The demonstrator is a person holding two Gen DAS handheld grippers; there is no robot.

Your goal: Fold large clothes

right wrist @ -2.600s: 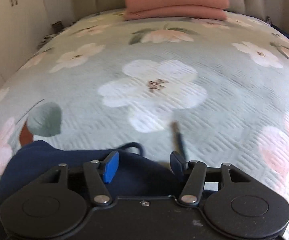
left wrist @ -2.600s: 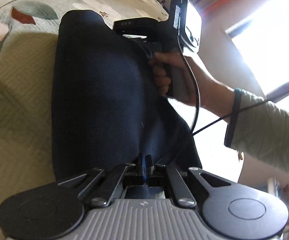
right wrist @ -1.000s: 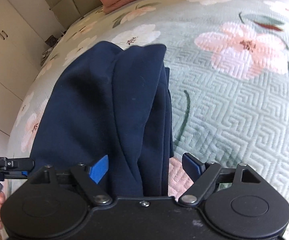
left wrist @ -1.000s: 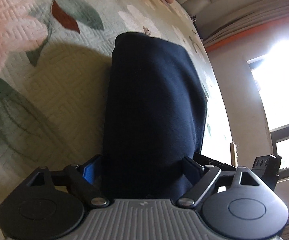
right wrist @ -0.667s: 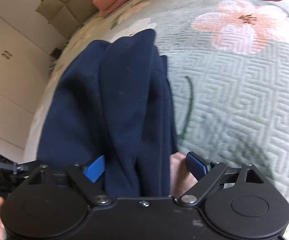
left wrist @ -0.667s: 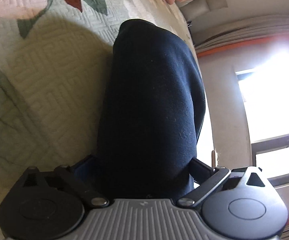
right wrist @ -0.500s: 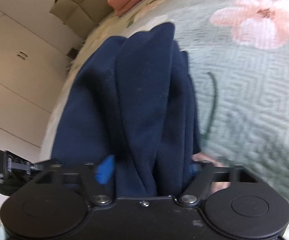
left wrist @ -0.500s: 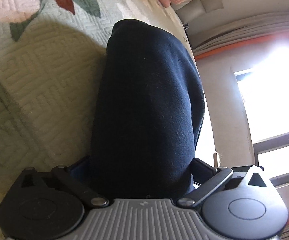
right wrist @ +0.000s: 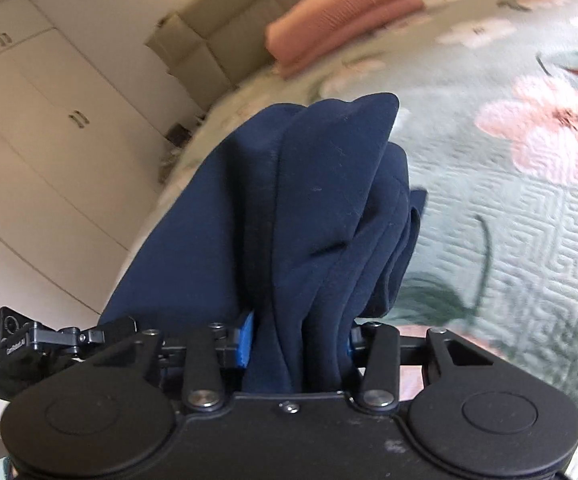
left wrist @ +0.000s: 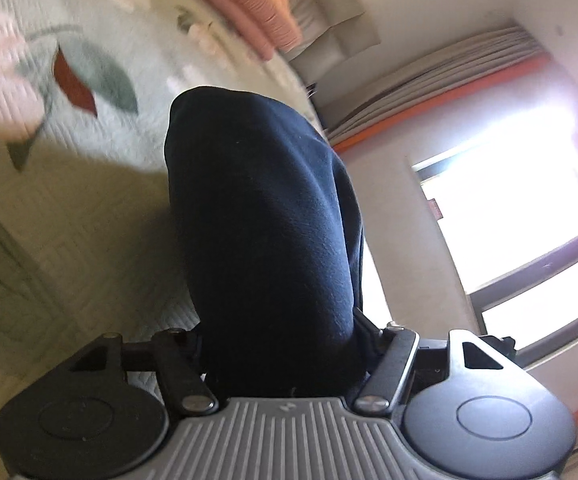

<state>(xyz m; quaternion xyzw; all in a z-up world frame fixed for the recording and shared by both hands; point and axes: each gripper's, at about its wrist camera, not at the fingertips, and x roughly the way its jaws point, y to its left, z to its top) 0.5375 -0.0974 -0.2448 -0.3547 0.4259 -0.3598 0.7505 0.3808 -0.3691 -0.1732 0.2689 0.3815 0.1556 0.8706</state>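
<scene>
Fabric fills both of your tools: your left gripper (left wrist: pixel 285 344) is pinched on one end of the folded navy garment (left wrist: pixel 265 216), and your right gripper (right wrist: pixel 297 340) is clamped on the other end, its blue pads (right wrist: pixel 245 338) pressing the stacked layers together. You are gripping the whole thickness at each end, probably so the folds stay put while the bundle is carried. From the right wrist you can see your left tool just beyond the bundle's far edge, low at the left of the view. The garment is lifted between the two tools, hanging above the floral quilted bedspread (right wrist: pixel 529 216); whether any part of it touches the bedspread, I cannot tell. Farther up the bed, a folded pink blanket (right wrist: pixel 341 12) lies near the padded headboard (right wrist: pixel 217 36), well apart from your load.
</scene>
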